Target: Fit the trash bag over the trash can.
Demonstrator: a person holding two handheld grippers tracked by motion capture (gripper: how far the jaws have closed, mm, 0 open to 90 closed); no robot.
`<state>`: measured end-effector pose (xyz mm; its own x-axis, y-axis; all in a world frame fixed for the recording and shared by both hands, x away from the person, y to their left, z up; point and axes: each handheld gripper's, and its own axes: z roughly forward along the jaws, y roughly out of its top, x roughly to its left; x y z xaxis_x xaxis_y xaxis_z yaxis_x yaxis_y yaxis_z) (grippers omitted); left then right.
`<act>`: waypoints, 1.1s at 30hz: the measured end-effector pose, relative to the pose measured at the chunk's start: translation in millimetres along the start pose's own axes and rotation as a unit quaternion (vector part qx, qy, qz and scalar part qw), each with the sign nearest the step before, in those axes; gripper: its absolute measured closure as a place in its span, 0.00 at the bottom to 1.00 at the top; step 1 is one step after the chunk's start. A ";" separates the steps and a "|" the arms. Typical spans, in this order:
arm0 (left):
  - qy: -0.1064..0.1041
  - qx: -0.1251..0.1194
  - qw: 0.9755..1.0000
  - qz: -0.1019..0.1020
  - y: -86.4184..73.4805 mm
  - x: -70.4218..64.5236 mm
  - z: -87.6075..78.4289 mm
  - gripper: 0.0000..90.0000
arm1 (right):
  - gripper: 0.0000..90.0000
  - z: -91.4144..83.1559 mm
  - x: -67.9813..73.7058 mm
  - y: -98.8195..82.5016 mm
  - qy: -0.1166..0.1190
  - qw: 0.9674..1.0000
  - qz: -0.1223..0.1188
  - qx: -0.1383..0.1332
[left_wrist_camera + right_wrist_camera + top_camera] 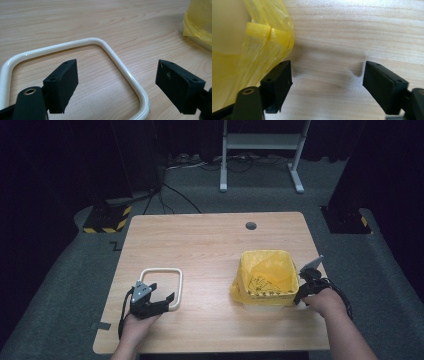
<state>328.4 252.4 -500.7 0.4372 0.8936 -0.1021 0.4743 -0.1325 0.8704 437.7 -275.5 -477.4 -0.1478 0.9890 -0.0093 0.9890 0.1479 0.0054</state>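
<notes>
Overhead, we see the bin (265, 279) already lined with its yellow bag (257, 287), the white ring (161, 271) still on the counter (210, 245). Close up, our left gripper (116, 82) gapes astride the ring's corner; our right gripper (327, 85) gapes empty beside the bag, nothing grasped yet.

Looks like a lab or test studio: black curtained walls, grey carpet, hazard-striped black-and-yellow floor weights (106, 218), loose black cables (172, 195), a pale wooden table (210, 245) with a cable hole.
</notes>
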 end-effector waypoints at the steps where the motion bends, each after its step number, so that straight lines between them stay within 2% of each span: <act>1: 0.000 -0.001 1.000 0.002 -0.2 -0.2 -0.3 0.20 | 0.24 -2.3 0.3 -0.8 0.005 1.000 -0.001 0.007; 4: 0.002 -0.003 1.000 -0.002 0.0 0.6 -1.4 0.20 | 0.19 -14.8 1.0 -2.2 0.014 1.000 -0.008 0.014; 7: 0.001 0.001 1.000 -0.004 -0.8 0.6 -1.3 0.20 | 0.22 -31.1 0.2 -1.0 0.008 1.000 -0.004 0.010; 11: -0.003 0.007 1.000 -0.003 -1.7 -1.1 0.0 0.19 | 0.28 -52.3 -3.7 0.2 0.023 0.999 0.037 0.004; 12: -0.003 0.009 1.000 -0.001 -1.6 -0.7 -0.2 0.19 | 0.29 -55.7 -4.5 0.1 0.025 0.999 0.041 0.003; 14: -0.011 0.023 1.000 -0.010 -0.2 -0.3 -0.1 0.19 | 0.30 -66.5 -5.7 0.3 0.029 0.998 0.051 0.001; 17: -0.010 0.019 1.000 -0.010 0.9 -0.6 -1.1 0.19 | 0.31 -81.9 -6.7 1.0 0.029 0.998 0.058 -0.004; 21: -0.006 0.013 1.000 -0.009 -0.1 -1.4 -2.9 0.19 | 0.32 -104.4 -6.3 1.5 0.016 0.998 0.065 -0.009; 24: -0.007 0.014 1.000 -0.006 0.0 -2.3 -2.2 0.19 | 0.33 -127.6 0.2 2.7 0.013 0.998 0.059 -0.025; 27: -0.007 0.022 1.000 0.001 -0.8 -4.2 0.1 0.19 | 0.36 -149.7 14.5 6.4 0.012 0.998 0.046 -0.039; 30: -0.006 0.022 1.000 0.005 -1.0 -5.8 0.5 0.19 | 0.38 -161.1 30.4 11.1 0.015 0.998 0.036 -0.048; 33: -0.008 0.021 1.000 0.003 -0.6 -6.2 0.3 0.20 | 0.40 -162.8 45.8 13.9 0.016 0.998 0.024 -0.048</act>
<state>325.6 246.8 -500.7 0.4523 0.8857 -0.1052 0.5032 -0.1559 0.8500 443.6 -226.7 -315.0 -0.1018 0.9945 0.0246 0.9899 0.0988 0.1017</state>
